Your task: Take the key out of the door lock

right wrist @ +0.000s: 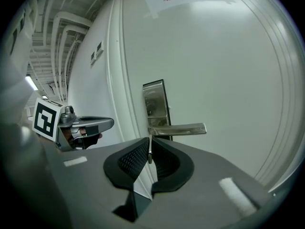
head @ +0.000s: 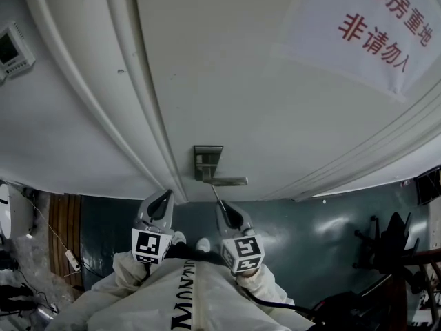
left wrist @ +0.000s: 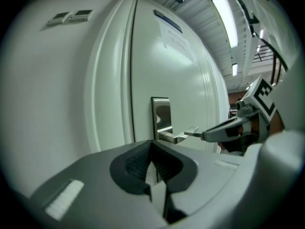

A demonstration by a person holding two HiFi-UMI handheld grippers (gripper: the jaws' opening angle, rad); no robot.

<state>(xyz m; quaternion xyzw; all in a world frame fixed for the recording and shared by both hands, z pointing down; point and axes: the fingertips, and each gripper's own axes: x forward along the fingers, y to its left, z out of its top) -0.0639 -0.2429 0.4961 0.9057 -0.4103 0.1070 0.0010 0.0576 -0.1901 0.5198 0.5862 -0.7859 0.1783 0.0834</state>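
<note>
A white door point(head: 275, 95) carries a steel lock plate point(head: 207, 158) with a lever handle point(head: 227, 181). My right gripper point(head: 222, 205) is shut on a thin metal key point(head: 216, 194) just below the lever. In the right gripper view the key point(right wrist: 150, 151) stands edge-on between the pads of the right gripper point(right wrist: 149, 144). From the left gripper view, the key's tip point(left wrist: 193, 134) lies by the lever's end point(left wrist: 183, 136), away from the plate point(left wrist: 162, 113). My left gripper point(head: 167, 193) hangs to the left near the door frame, its jaws together and nothing in them point(left wrist: 152, 147).
A paper notice with red characters point(head: 382, 26) hangs on the door at upper right. A wall panel point(head: 14, 47) sits at far left. On the dark floor lie a power strip point(head: 72, 259) at left and dark equipment point(head: 393, 243) at right.
</note>
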